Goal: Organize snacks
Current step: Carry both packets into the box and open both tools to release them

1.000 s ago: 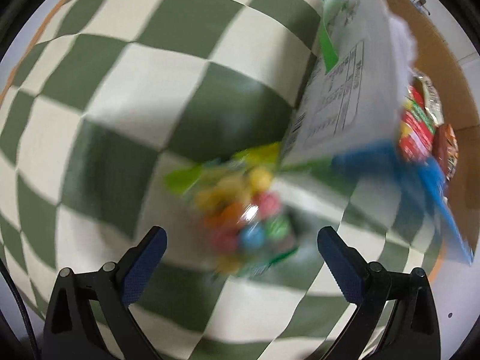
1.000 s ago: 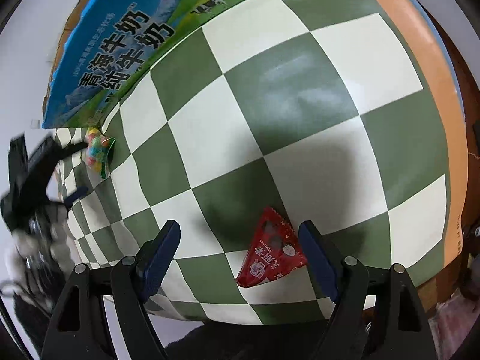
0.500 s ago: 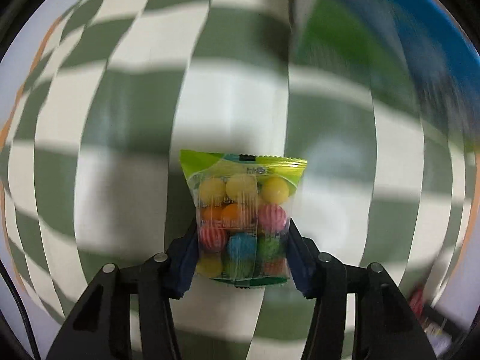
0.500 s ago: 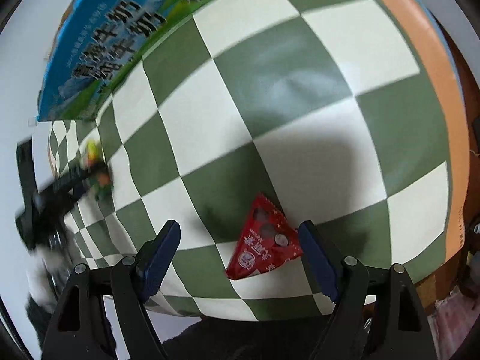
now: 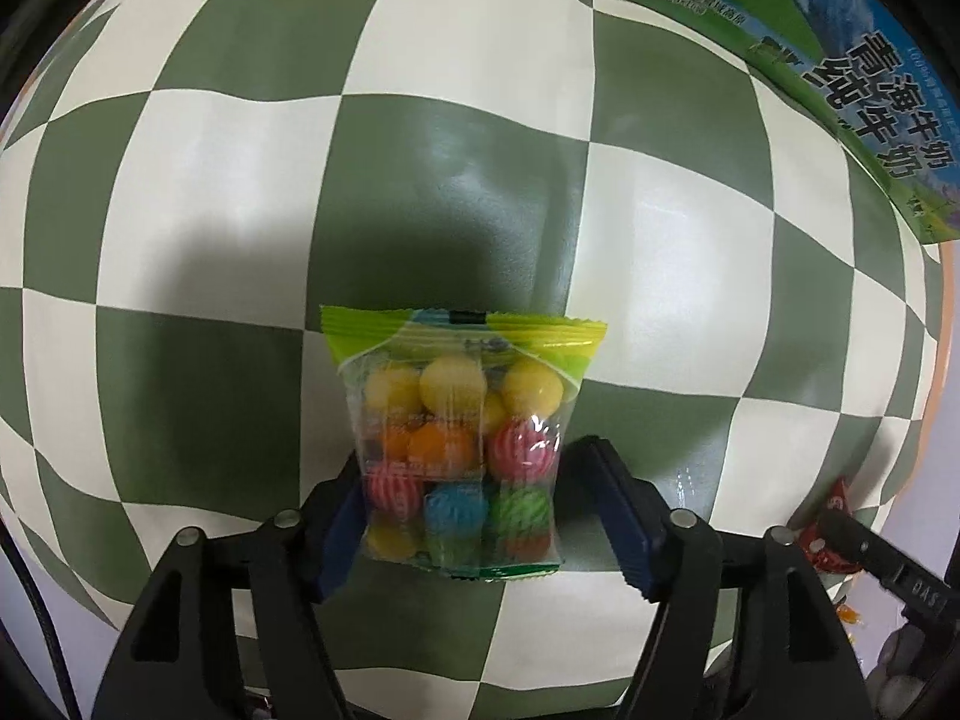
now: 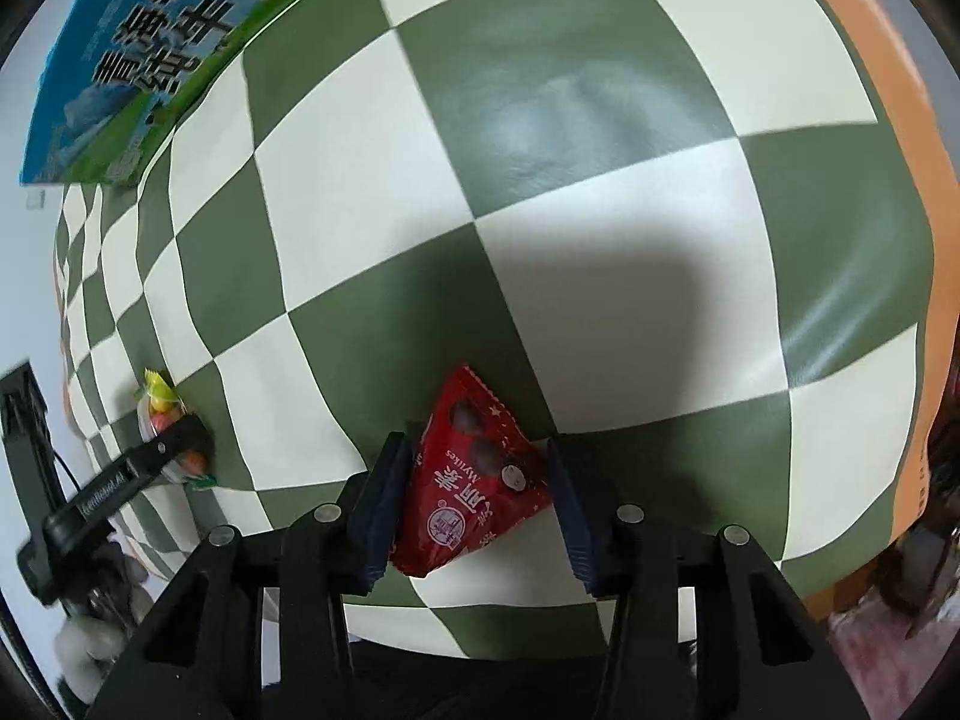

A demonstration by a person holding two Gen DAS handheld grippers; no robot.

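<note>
A clear bag of coloured gumballs (image 5: 462, 450) with a yellow-green top lies on the checkered cloth between the jaws of my left gripper (image 5: 468, 462). Those jaws are opening: the left pad still touches the bag, and a narrow gap shows at the right pad. In the right wrist view the same bag (image 6: 161, 411) sits at the far left under a black left-gripper finger (image 6: 162, 450). My right gripper (image 6: 477, 450) is closing on a red triangular snack packet (image 6: 474, 492), with both pads against its sides. That packet (image 5: 831, 519) also peeks in at the left wrist view's lower right.
A blue and green milk carton box (image 5: 840, 60) (image 6: 150, 30) stands at the back of the green and white checkered tablecloth (image 5: 240, 210). An orange border (image 6: 870, 60) marks the cloth's right edge. Small clutter lies beyond the near edge.
My left gripper shut on the gumball bag, carried it away from the box, and its jaws now stand wider. My right gripper sank over the red packet and narrowed onto it.
</note>
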